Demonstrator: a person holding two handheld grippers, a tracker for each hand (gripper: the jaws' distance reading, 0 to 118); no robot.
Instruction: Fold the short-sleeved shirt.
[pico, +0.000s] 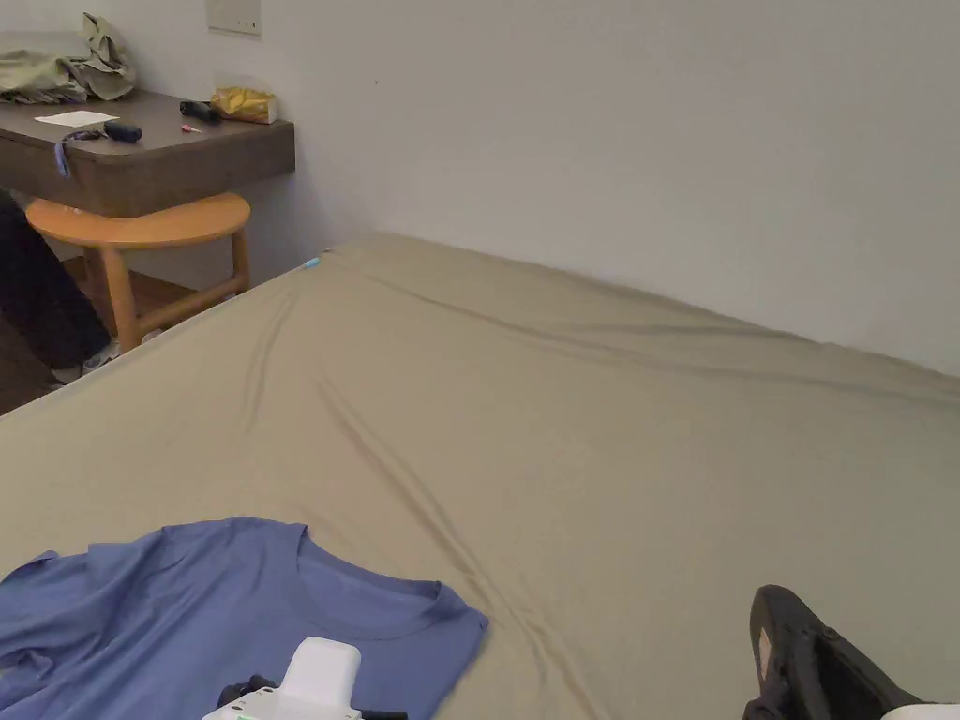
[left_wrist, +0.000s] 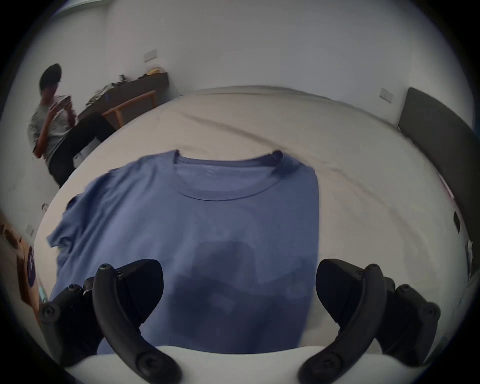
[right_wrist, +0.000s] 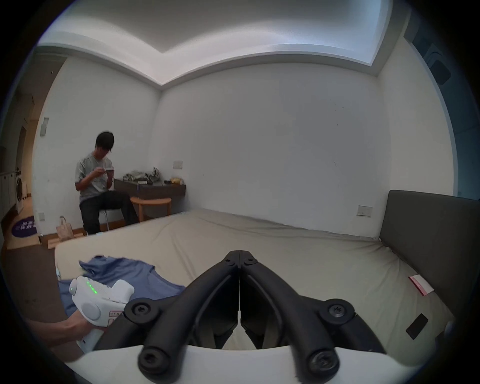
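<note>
A blue short-sleeved shirt (pico: 187, 609) lies on the bed's beige sheet (pico: 562, 422), collar toward the wall. Its right side (left_wrist: 298, 220) is folded in to a straight edge, and the left sleeve (left_wrist: 67, 228) lies rumpled. My left gripper (left_wrist: 239, 288) hovers open above the lower part of the shirt with nothing between its jaws; its white body (pico: 314, 684) shows at the bottom of the head view. My right gripper (right_wrist: 239, 262) is shut and empty, held over bare sheet to the right of the shirt (right_wrist: 124, 275); its dark jaws (pico: 806, 656) show at the lower right.
A person (right_wrist: 98, 181) sits by the wall at the left, beside a dark desk (pico: 141, 155) with loose items and a round wooden stool (pico: 141, 225). A dark headboard (right_wrist: 428, 233) stands at the bed's right end. A paper bag (right_wrist: 63, 228) rests on the floor.
</note>
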